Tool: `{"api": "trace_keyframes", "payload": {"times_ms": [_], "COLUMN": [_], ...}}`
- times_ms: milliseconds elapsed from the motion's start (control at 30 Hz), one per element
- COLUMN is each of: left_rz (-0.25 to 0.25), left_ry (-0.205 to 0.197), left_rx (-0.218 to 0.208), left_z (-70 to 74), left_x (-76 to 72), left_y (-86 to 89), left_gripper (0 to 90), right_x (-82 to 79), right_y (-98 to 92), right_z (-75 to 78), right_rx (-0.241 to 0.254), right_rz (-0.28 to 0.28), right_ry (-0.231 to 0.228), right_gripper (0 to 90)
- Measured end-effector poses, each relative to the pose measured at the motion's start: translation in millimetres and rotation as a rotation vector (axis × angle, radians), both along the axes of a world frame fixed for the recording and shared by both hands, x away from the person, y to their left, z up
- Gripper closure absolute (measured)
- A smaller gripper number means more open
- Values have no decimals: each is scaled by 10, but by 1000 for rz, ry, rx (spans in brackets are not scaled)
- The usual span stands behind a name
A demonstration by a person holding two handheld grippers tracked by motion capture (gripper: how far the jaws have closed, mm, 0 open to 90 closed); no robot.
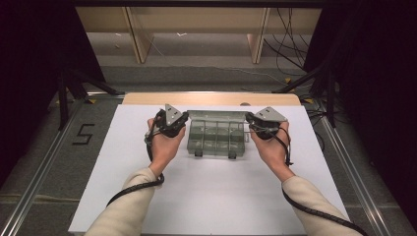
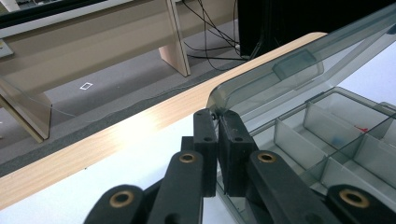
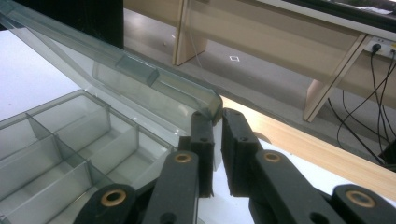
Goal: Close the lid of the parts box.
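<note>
A clear grey compartment box point(image 1: 216, 140) lies on the white sheet, its lid point(image 1: 216, 116) lifted and tilted back. My left gripper point(image 1: 184, 121) is at the lid's left corner, and in the left gripper view its jaws point(image 2: 217, 114) are shut on the edge of the lid point(image 2: 299, 56). My right gripper point(image 1: 249, 120) is at the lid's right corner. In the right gripper view its jaws point(image 3: 214, 116) pinch the corner of the lid point(image 3: 140, 70). The compartments point(image 3: 70, 140) look bare apart from small specks in one cell point(image 2: 359, 128).
The white sheet point(image 1: 211, 196) covers a wooden table whose far edge point(image 1: 211, 98) lies just behind the box. Beyond it are grey floor, wooden bench legs point(image 1: 140, 44) and loose cables point(image 1: 290, 39). Tripod legs point(image 1: 78, 83) stand at both sides.
</note>
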State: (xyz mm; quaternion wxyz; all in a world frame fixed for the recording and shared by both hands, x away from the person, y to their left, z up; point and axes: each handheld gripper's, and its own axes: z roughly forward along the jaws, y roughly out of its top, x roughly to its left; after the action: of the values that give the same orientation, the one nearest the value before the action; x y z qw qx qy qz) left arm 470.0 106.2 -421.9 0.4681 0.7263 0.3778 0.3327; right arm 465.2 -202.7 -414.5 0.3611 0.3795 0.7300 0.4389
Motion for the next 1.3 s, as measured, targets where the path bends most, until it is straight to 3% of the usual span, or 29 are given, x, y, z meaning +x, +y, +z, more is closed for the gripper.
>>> {"api": "trace_keyframes", "payload": {"times_ms": [167,267,500,800,1033,1167,1233,1300], "left_rz": [-5,-7,-26,-57,-60,-73,-68,-48], "left_ry": [-2,-4,-22,-8,45,106,117,104], "left_rx": [-9,-25,7,20,-16,-29,-30,-21], "left_z": [-3,-10,6,-55,-131,-130,-99,-48], "left_x": [-4,4,-25,-175,-356,-414,-440,-451], "left_y": [1,13,59,150,248,287,328,380], "left_gripper": [858,843,774,675,528,341,318,355], "right_x": [-10,-16,-45,-130,-215,-251,-261,-258], "right_y": [-8,-14,-56,-111,-227,-320,-378,-429], "right_z": [-7,-8,-12,-51,-90,-97,-69,-29], "right_rx": [14,8,11,-5,16,41,68,77], "right_rz": [3,7,16,43,63,77,80,74], "right_ry": [20,7,20,32,76,105,141,138], "right_gripper": [837,831,791,716,603,501,473,460]}}
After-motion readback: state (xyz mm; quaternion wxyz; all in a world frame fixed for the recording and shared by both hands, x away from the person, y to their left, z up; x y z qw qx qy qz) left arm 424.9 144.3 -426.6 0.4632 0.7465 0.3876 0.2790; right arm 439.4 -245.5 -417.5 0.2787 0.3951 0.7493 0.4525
